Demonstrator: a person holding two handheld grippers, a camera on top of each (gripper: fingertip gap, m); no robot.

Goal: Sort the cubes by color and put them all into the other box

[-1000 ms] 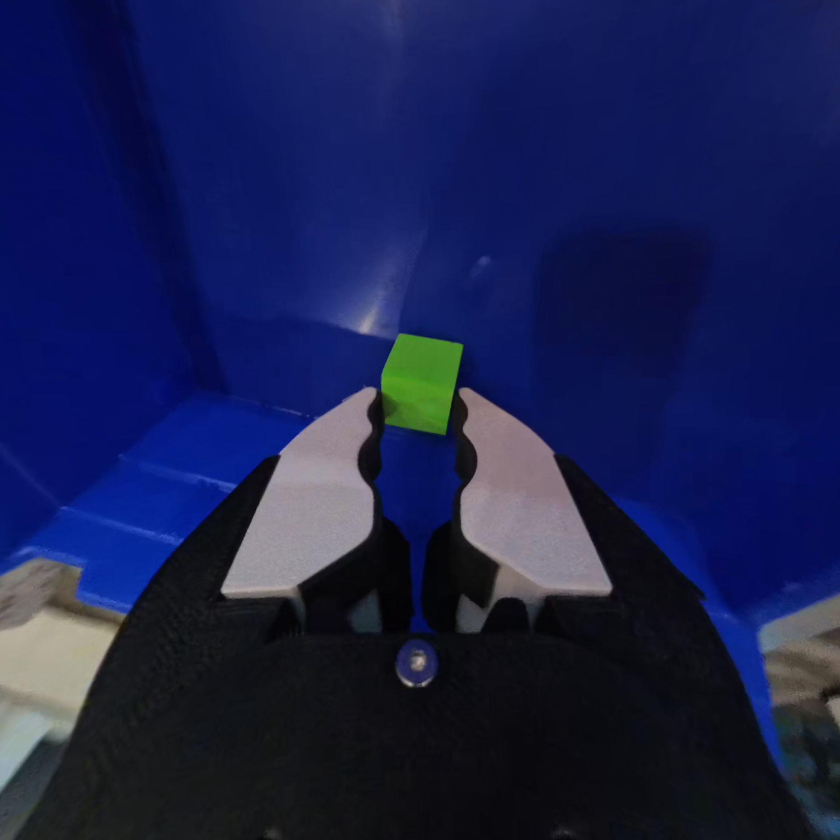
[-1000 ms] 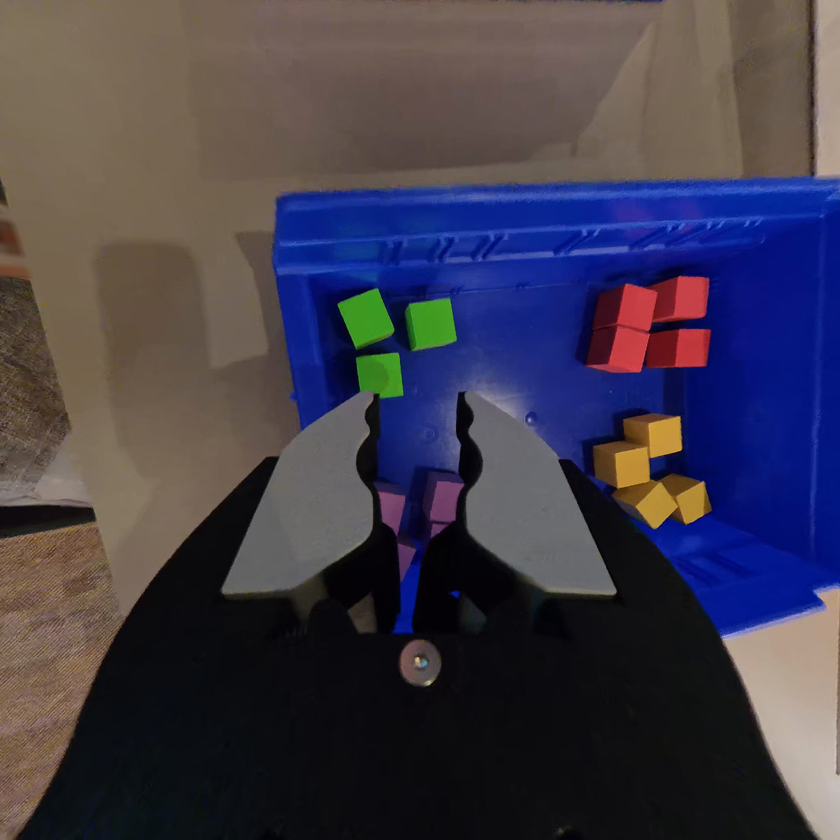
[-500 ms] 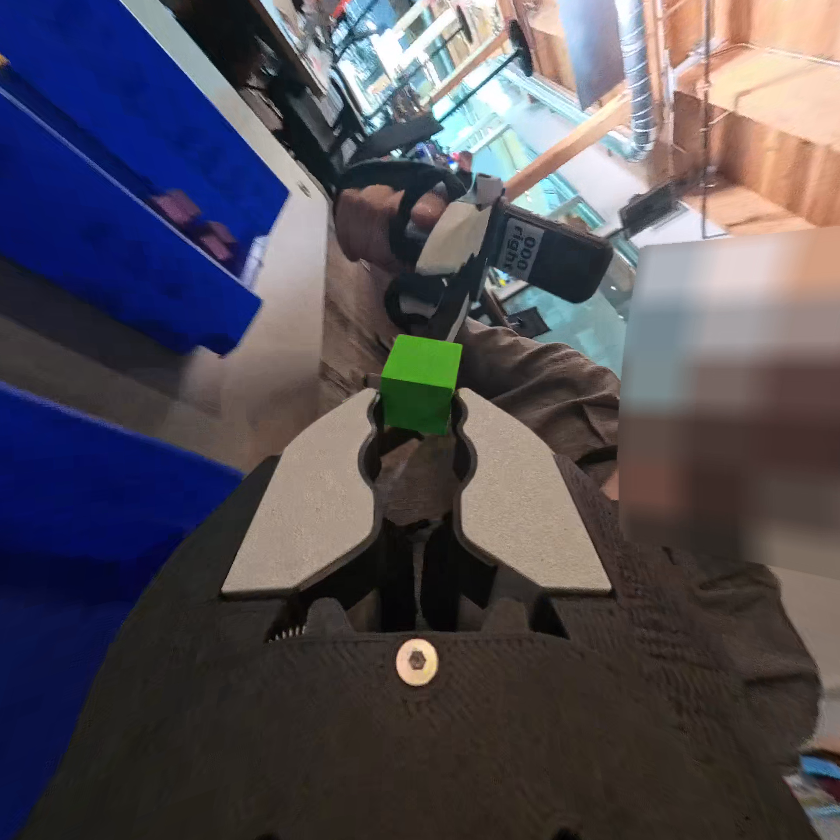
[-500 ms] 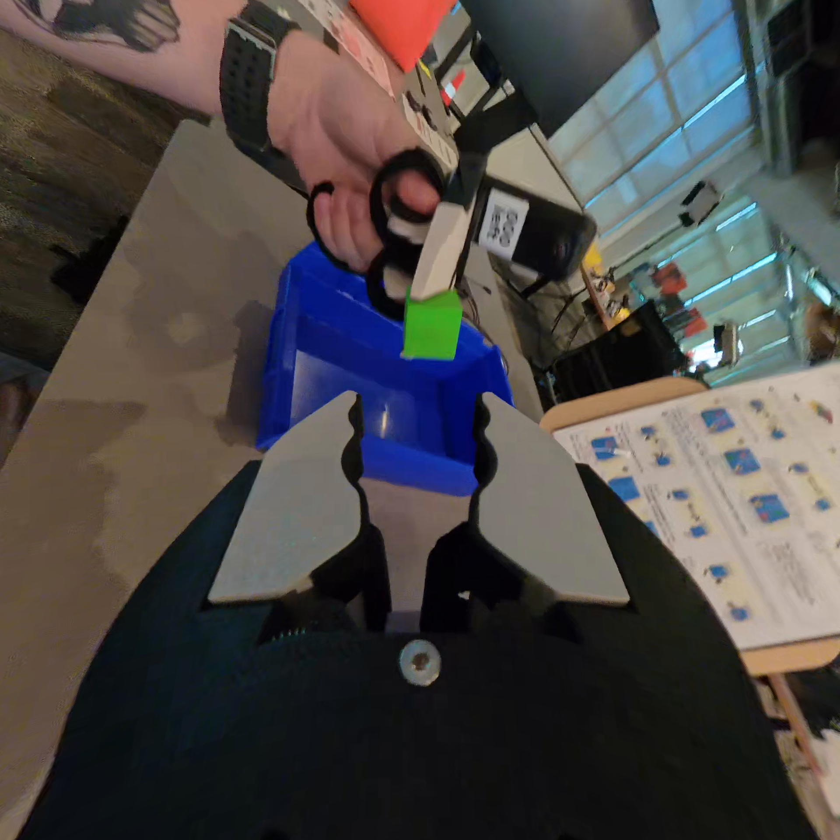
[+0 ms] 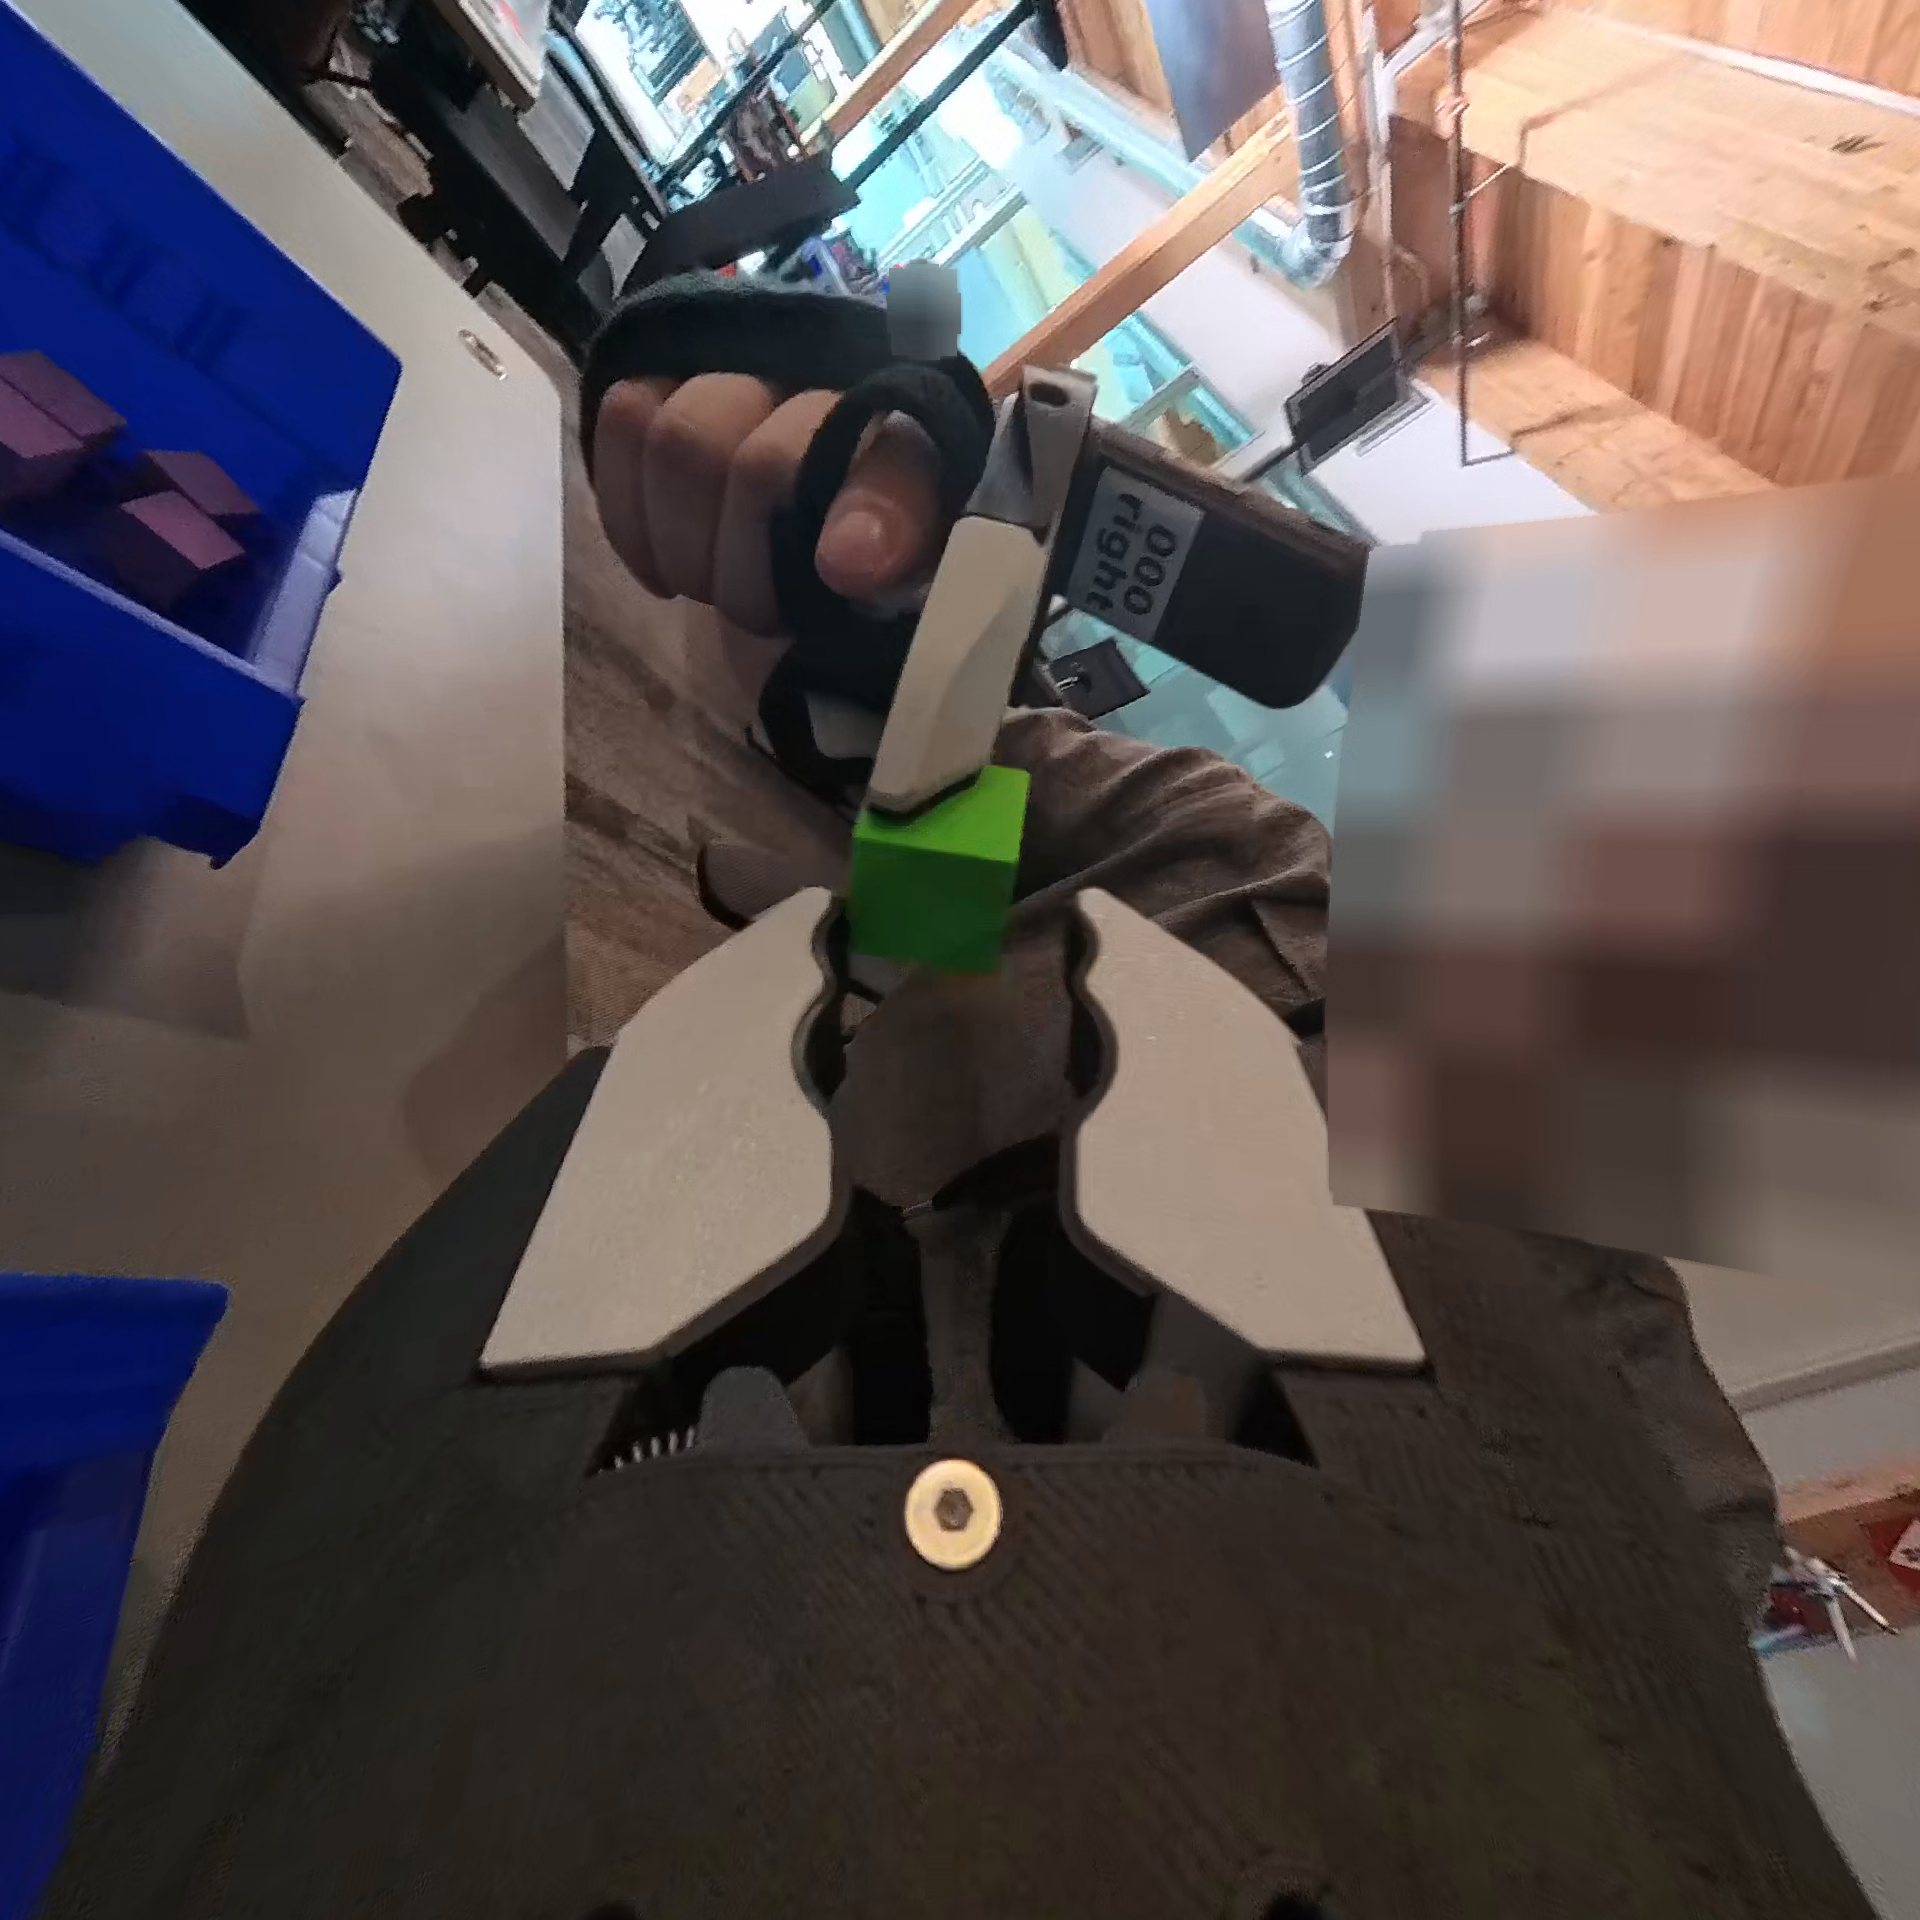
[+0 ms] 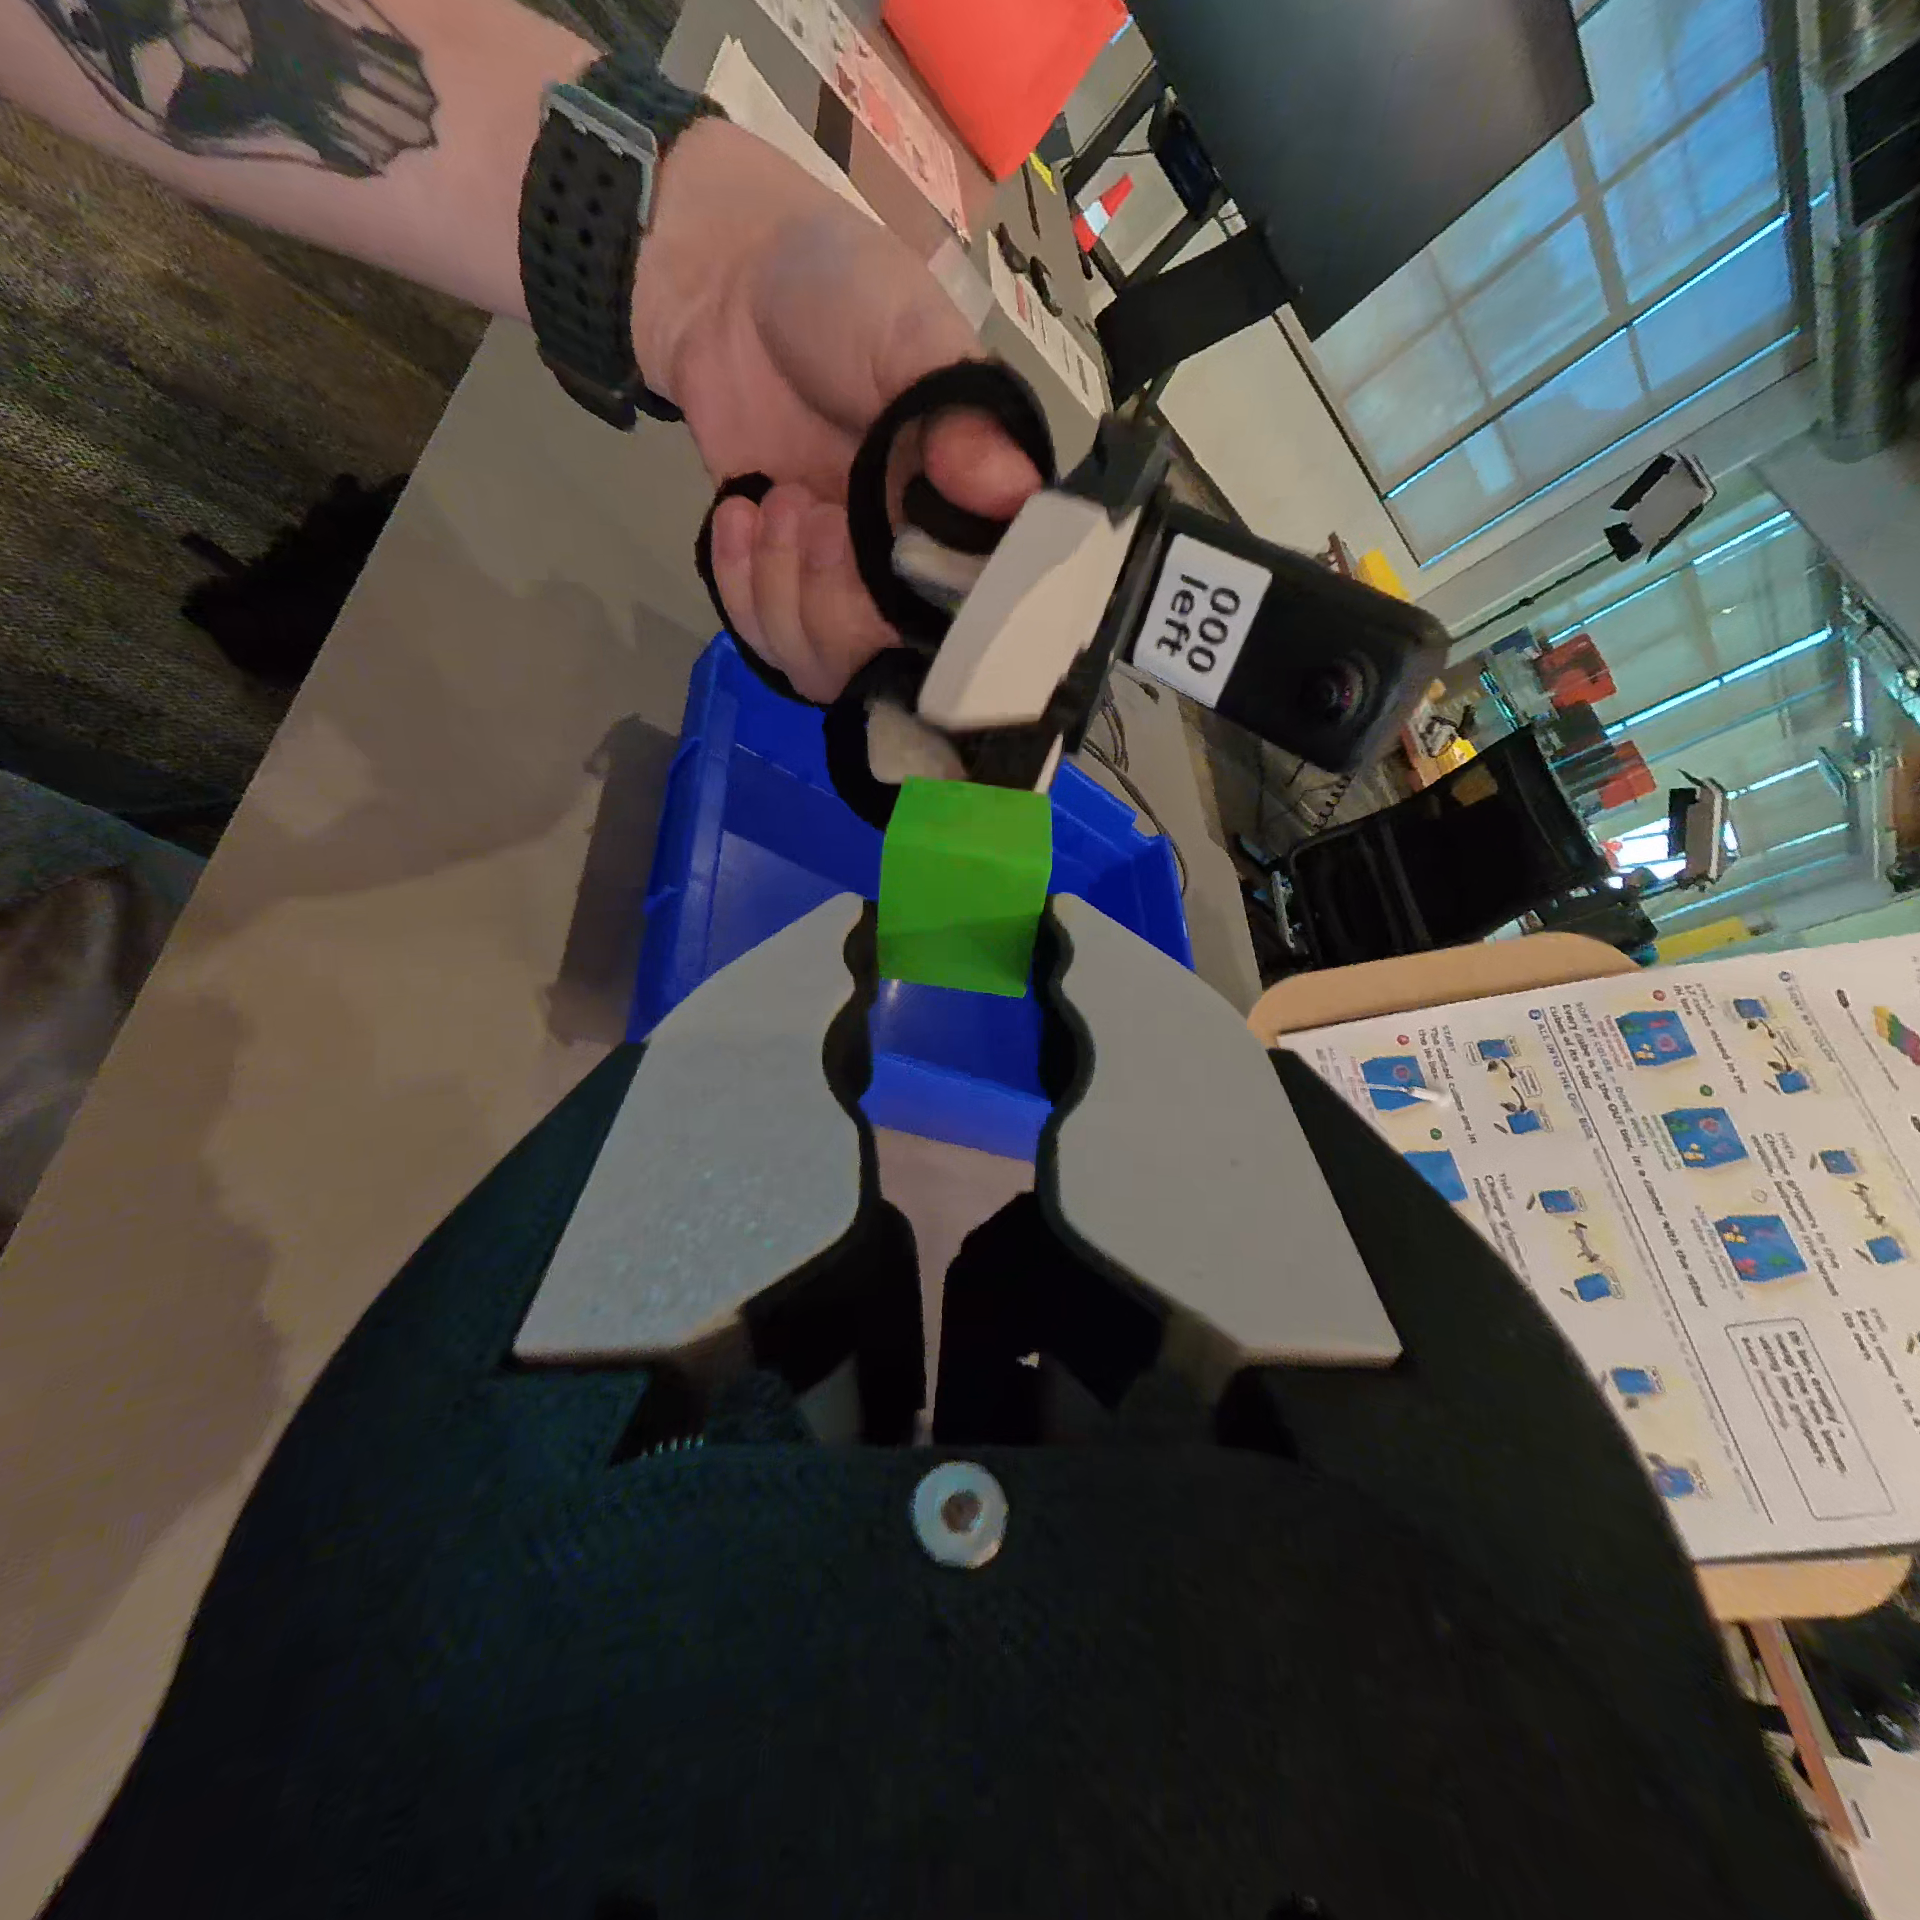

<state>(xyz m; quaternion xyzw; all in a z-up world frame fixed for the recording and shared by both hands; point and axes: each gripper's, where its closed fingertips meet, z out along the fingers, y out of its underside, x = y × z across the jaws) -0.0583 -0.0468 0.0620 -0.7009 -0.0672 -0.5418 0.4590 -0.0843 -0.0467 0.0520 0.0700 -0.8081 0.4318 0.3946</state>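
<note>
A green cube (image 5: 930, 888) hangs in the air between both grippers, which face each other. My right gripper (image 6: 954, 920) is shut on the green cube (image 6: 961, 899), one finger on each side. My left gripper (image 5: 953, 909) is open, its jaws wider than the cube; the left fingertip (image 5: 805, 925) is at the cube's edge. The right gripper's white finger (image 5: 956, 644) lies over the cube's top in the left wrist view. The left gripper's finger (image 6: 1023, 603) shows just behind the cube in the right wrist view. A hand holds each tool.
A blue bin (image 6: 748, 831) stands on the grey table (image 6: 416, 831) under the cube. Another blue bin (image 5: 156, 675) with purple cubes (image 5: 166, 530) is at the upper left, and a blue bin corner (image 5: 73, 1455) at the lower left. A printed sheet on a board (image 6: 1662, 1195) lies to the right.
The left gripper lifted the green cube out of a blue bin. The right gripper came up to it open and has shut on it. The left gripper has opened.
</note>
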